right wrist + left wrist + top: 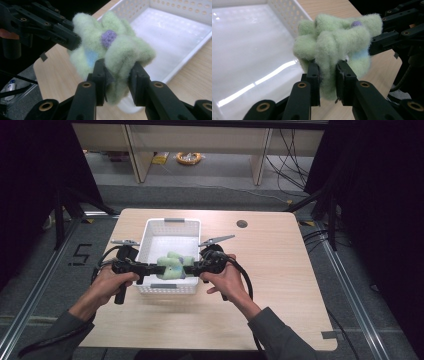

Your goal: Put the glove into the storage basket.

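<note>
A bunched light-green fleece cloth [172,266] with a purple dot and a pale blue patch hangs in the air over the near part of a white perforated basket [151,227]. My left gripper [159,269] pinches its left side, and my right gripper [187,268] pinches its right side. In the left gripper view the cloth [332,47] is squeezed between my jaws [327,82], with the right gripper's jaws gripping its far side. In the right gripper view a fold of the cloth [112,47] sits clamped between my jaws [117,80].
The basket [190,53] has a bare white floor and stands on a light wooden table [280,270]. A dark round hole [242,224] lies in the tabletop at the back right. Beyond the table are a grey floor and wooden shelving.
</note>
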`<state>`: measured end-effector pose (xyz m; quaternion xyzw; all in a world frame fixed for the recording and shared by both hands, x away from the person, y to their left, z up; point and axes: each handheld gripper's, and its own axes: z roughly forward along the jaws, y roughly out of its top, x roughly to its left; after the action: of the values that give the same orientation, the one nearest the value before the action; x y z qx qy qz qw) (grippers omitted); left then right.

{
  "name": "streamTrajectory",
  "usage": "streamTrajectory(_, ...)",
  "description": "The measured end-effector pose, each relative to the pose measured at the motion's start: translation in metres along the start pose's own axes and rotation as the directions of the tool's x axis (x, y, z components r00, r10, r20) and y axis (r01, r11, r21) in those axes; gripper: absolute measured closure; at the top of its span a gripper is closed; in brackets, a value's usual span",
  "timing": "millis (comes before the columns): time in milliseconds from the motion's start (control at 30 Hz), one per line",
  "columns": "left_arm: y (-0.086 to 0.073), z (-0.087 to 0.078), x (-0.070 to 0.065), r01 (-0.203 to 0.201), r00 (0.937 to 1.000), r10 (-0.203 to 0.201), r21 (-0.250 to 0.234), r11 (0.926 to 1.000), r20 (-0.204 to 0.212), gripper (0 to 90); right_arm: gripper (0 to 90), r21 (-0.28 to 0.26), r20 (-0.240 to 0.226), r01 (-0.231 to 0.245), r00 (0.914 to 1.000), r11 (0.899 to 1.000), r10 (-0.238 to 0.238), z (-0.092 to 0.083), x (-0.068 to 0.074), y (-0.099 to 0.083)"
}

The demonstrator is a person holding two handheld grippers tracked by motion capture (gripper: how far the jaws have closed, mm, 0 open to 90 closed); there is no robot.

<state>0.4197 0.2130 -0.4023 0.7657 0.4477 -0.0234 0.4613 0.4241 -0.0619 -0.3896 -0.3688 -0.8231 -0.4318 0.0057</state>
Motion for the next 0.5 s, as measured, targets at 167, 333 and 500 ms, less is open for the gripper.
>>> streamTrajectory(167, 0.002, 0.003, 0.022, 0.039, 0.999, -0.038, 0.03, 0.9988, -0.022, 74.9, 70.0, 0.037, -0.005, -0.018, 0.9998, 0.999, 0.019, 0.023, -0.003, 0.008)
streamTrajectory(333, 0.0, 0.011, 0.036, 0.065, 0.9969, -0.063, 0.053, 0.9965, -0.048, 74.9, 70.0, 0.067, 0.003, -0.03, 0.9995, 0.997, 0.03, 0.044, -0.011, 0.01)
streamTrajectory(500, -0.004, 0.02, 0.048, 0.087, 0.9941, -0.082, 0.077, 0.9932, -0.071, 74.8, 70.0, 0.106, 0.02, -0.05, 0.9986, 0.993, 0.048, 0.061, -0.017, 0.011)
